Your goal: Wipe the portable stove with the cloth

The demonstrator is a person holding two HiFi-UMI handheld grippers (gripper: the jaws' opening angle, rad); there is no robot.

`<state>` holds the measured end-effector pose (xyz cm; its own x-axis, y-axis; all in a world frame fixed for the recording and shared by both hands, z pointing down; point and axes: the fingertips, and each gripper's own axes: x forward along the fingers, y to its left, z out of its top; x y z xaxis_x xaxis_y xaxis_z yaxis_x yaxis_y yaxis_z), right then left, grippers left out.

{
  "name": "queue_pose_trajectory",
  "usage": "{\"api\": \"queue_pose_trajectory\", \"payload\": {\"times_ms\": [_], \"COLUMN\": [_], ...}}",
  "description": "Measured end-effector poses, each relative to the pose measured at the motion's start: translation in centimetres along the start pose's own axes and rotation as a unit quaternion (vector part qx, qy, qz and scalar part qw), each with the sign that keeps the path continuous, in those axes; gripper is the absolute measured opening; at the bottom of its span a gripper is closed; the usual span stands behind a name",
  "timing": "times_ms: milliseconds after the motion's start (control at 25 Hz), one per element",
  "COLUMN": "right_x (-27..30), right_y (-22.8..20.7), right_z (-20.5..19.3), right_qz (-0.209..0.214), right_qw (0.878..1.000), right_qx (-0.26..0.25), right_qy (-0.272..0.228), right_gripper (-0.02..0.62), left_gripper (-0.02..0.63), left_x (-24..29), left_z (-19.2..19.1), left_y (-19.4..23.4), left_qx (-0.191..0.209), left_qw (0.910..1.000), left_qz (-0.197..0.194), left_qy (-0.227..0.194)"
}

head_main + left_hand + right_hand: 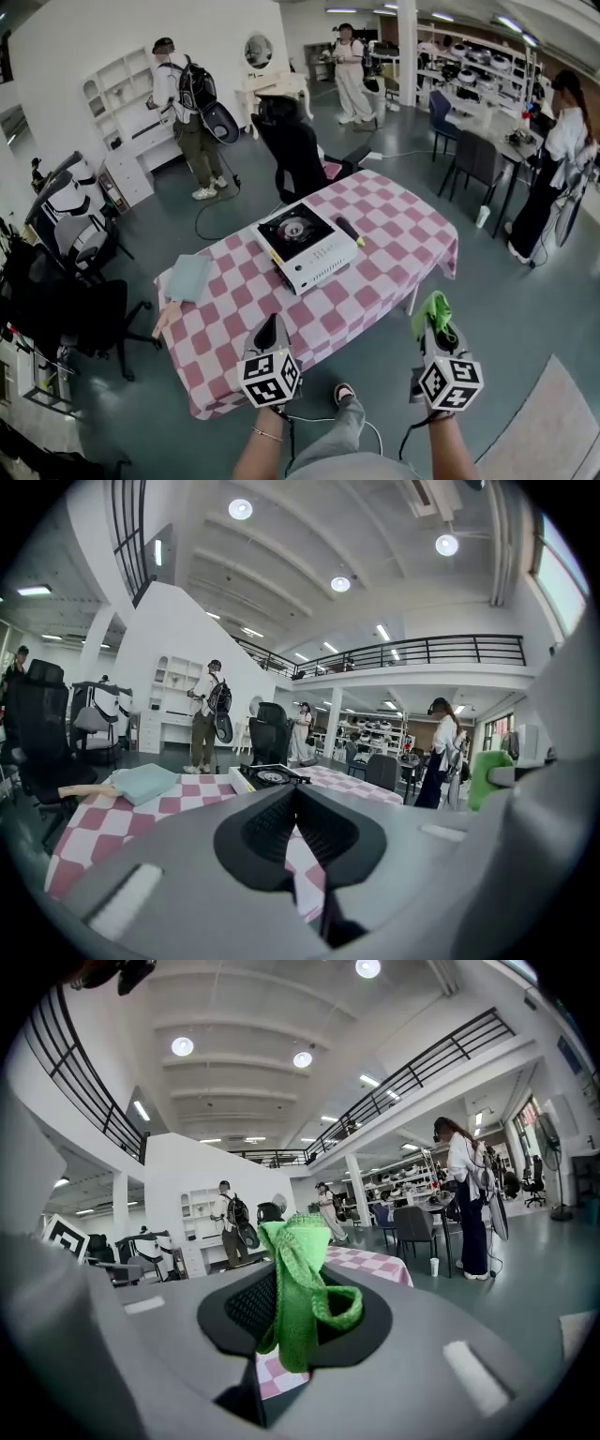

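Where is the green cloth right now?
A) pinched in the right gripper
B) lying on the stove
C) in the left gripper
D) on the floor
A: the right gripper is clamped shut on the green cloth.

Head view overhead; gripper views low, level, facing table (pixel 394 234).

Checkered table (pixel 394 234), stove (pixel 305 246), folded cloth (pixel 188 277)

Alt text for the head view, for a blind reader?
The right hand-held gripper holds a green cloth beside a pink-checked table with a white portable stove at its centre. The left hand-held gripper, shut and empty, hovers over the table's near edge.
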<state>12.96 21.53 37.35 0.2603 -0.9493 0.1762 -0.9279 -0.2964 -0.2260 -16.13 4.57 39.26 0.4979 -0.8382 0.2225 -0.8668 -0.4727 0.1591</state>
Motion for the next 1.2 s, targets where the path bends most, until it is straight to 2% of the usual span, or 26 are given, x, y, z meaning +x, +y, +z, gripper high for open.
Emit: {"api": "queue_pose_trajectory", "payload": {"times_ms": [240, 600, 800, 1000, 1200], "right_x": [8.7, 22.0, 25.9, 29.3, 34.2], "right_y": [-1.0, -1.4, -1.2, -1.5, -0.7], "right_z": [2.4, 6.6, 7.6, 6.9, 6.6], "right_qz": [0.026, 0.077, 0.090, 0.101, 0.144], "right_qw": [0.999, 0.996, 0.994, 0.993, 0.986], "right_qx": [-0.016, -0.049, -0.055, -0.053, -0.060], "right_qy": [0.009, 0.013, 0.019, 0.042, 0.057], "right_gripper": [0.086, 0.086, 0.086, 0.086, 0.086], "left_gripper": [0.000, 0.000, 0.000, 0.000, 0.000], "left_x": [7.7, 18.0, 20.3, 20.6, 20.7], "left_z": [1.6, 3.4, 4.1, 4.2, 4.5], "left_y": [0.0, 2.2, 3.2, 4.3, 5.5], "left_qx": [0.000, -0.033, -0.033, -0.028, -0.038], "left_qw": [0.9999, 0.9978, 0.9965, 0.9942, 0.9876], "left_qz": [0.013, 0.057, 0.076, 0.103, 0.152], "left_qy": [0.001, -0.001, 0.002, 0.010, 0.005]}}
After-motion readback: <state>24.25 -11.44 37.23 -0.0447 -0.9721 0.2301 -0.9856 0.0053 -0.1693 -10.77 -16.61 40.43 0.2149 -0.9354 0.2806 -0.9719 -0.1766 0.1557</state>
